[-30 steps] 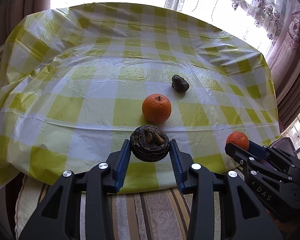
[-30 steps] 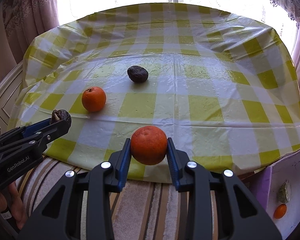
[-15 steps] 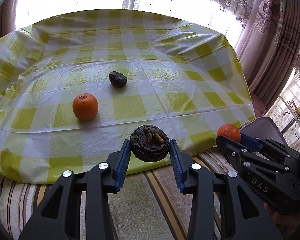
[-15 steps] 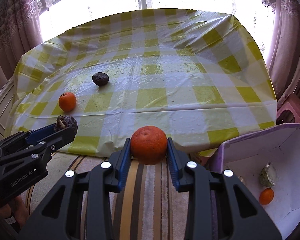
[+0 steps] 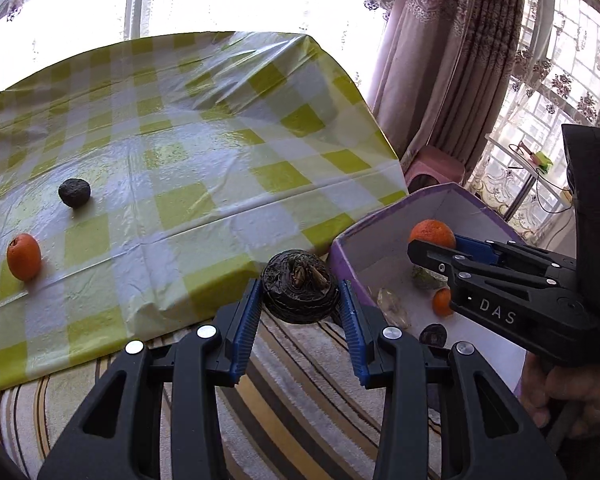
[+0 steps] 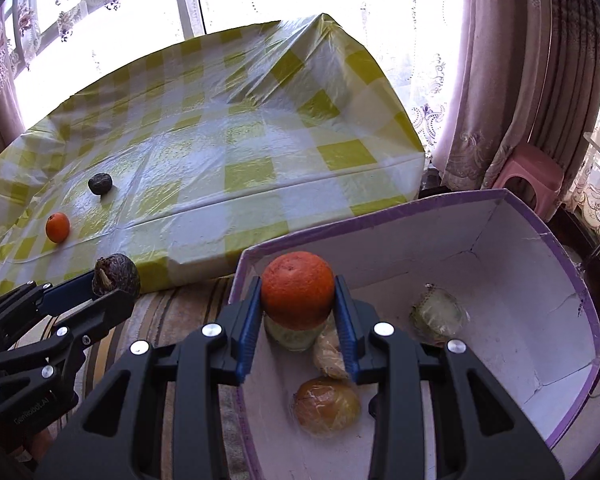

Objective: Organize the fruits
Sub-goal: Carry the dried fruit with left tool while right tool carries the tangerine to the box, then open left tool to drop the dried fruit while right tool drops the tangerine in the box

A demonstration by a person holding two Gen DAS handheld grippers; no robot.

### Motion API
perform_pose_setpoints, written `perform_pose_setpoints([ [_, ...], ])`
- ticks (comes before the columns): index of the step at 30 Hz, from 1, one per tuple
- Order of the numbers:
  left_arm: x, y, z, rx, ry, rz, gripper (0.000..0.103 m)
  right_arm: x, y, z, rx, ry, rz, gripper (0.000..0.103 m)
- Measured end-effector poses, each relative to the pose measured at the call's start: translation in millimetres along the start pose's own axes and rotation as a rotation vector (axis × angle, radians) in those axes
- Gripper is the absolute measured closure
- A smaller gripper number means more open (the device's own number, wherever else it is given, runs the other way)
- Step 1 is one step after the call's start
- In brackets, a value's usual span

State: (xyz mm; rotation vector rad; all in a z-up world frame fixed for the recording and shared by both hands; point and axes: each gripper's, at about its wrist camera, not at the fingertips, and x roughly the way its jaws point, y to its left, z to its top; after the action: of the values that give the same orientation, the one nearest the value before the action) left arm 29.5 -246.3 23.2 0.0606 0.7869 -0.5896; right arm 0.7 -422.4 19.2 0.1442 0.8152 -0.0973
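My left gripper (image 5: 300, 300) is shut on a dark wrinkled fruit (image 5: 299, 292) and holds it over the striped rug, just left of the purple-rimmed box (image 5: 384, 224). My right gripper (image 6: 298, 300) is shut on an orange (image 6: 297, 289) and holds it above the near-left corner of the box (image 6: 532, 220). In the right wrist view the left gripper (image 6: 112, 286) with its dark fruit (image 6: 115, 274) is at the left. Another orange (image 5: 23, 256) and another dark fruit (image 5: 74, 191) lie on the yellow checked table (image 5: 204, 152).
The box holds several wrapped fruits (image 6: 326, 404) and a pale green one (image 6: 438, 314). A small orange (image 5: 442, 301) lies inside too. A pink stool (image 6: 528, 178) and curtains (image 5: 452, 64) stand to the right. The striped rug (image 5: 292, 404) lies below.
Both grippers have swung right, away from the table toward the box, each still holding its fruit. The right gripper's orange is now over the box.
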Motion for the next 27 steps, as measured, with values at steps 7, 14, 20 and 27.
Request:
perform_pose_setpoints([
  [7,17,-40,3,0.083,0.014,-0.061,0.065,3,-44,-9,0.059,0.016,-0.066,0.068],
  [14,38,-65,4,0.142,0.057,-0.105,0.065,7,-63,-12,0.092,0.028,-0.093,0.068],
  [20,45,-66,2,0.140,0.088,-0.130,0.060,10,-66,-12,0.101,0.036,-0.103,0.065],
  [27,42,-63,2,0.122,0.079,-0.131,0.053,5,-64,-9,0.100,0.016,-0.122,0.046],
])
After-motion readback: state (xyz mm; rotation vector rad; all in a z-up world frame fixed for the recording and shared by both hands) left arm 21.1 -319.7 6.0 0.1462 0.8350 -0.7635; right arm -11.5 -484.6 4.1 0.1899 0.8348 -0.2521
